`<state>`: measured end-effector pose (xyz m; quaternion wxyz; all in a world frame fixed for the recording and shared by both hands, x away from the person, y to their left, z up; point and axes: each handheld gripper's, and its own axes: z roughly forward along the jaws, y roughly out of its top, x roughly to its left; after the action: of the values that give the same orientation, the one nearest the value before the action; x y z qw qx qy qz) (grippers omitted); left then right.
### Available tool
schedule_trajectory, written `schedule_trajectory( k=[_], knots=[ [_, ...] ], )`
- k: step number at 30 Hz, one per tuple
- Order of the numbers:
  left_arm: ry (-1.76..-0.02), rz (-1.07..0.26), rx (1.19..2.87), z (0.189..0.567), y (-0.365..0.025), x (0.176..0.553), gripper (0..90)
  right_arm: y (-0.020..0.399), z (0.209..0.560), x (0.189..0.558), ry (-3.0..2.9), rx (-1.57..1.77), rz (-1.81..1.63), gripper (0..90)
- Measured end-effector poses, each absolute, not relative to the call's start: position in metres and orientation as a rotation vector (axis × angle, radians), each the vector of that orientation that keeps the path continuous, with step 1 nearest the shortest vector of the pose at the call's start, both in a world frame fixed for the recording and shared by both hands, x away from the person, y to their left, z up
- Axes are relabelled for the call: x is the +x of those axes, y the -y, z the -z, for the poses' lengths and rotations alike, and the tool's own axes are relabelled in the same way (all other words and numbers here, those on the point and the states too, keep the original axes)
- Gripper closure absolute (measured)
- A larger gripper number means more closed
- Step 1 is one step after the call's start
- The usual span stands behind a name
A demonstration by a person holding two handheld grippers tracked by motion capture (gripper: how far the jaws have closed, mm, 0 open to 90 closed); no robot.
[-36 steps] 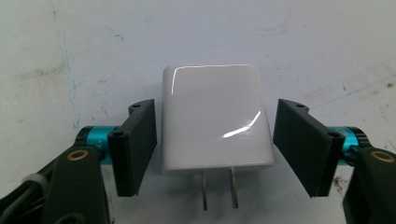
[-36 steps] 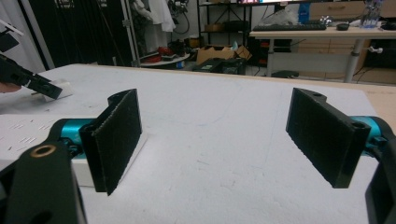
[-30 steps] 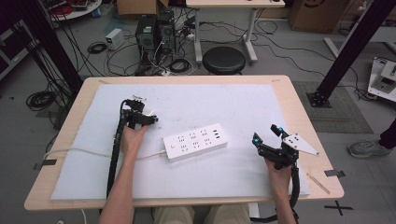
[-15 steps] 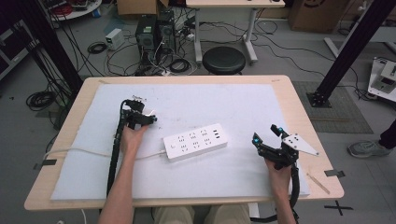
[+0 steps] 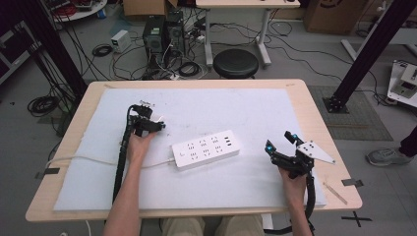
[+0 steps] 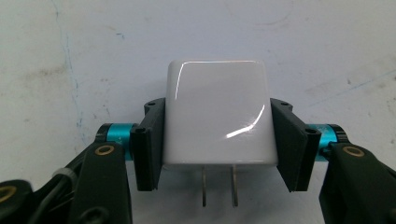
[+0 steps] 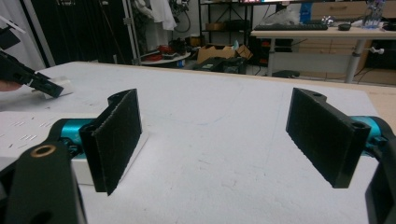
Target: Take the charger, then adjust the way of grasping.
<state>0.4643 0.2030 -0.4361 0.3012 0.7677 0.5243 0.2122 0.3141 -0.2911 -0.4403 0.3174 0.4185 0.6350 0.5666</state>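
White foam matting covers the wooden table (image 5: pixel 314 105). My left gripper (image 6: pixel 217 140) has just clamped the glossy white two-pronged charger (image 6: pixel 217 112); I'd lift straight, prongs aimed at the white power strip (image 5: pixel 206 149). My right gripper (image 7: pixel 215 140) gapes empty.

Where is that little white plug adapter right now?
The white plug adapter sits clamped between the left tool's pads, prongs toward the camera, just above the white mat; in the high view that is left of the power strip.
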Motion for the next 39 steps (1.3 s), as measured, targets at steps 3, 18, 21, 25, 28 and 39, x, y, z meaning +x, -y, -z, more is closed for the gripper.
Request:
schedule_trajectory(
  k=[3, 18, 21, 25, 28, 39],
  knots=[
    [-1.359, -0.571, 2.017, 0.428, -0.201, 0.46, 42.6, 0.291, 0.44, 0.314, -1.673, 1.099, -1.486, 18.5],
    [-1.195, -0.614, 2.017, 0.387, -0.191, 0.415, 42.5, 0.29, 0.44, 0.313, -1.689, 1.095, -1.491, 18.5],
    [-1.173, -0.615, 1.998, 0.385, -0.19, 0.404, 42.5, 0.289, 0.44, 0.313, -1.694, 1.09, -1.492, 18.5],
    [-1.134, -0.62, 1.987, 0.385, -0.189, 0.386, 42.5, 0.289, 0.44, 0.313, -1.7, 1.082, -1.494, 18.5],
    [-1.116, -0.621, 1.98, 0.385, -0.188, 0.379, 42.5, 0.289, 0.44, 0.313, -1.698, 1.084, -1.493, 18.5],
    [-0.969, -0.705, 1.954, 0.371, -0.174, 0.346, 42.5, 0.289, 0.439, 0.312, -1.713, 1.078, -1.507, 18.5]
  ],
)
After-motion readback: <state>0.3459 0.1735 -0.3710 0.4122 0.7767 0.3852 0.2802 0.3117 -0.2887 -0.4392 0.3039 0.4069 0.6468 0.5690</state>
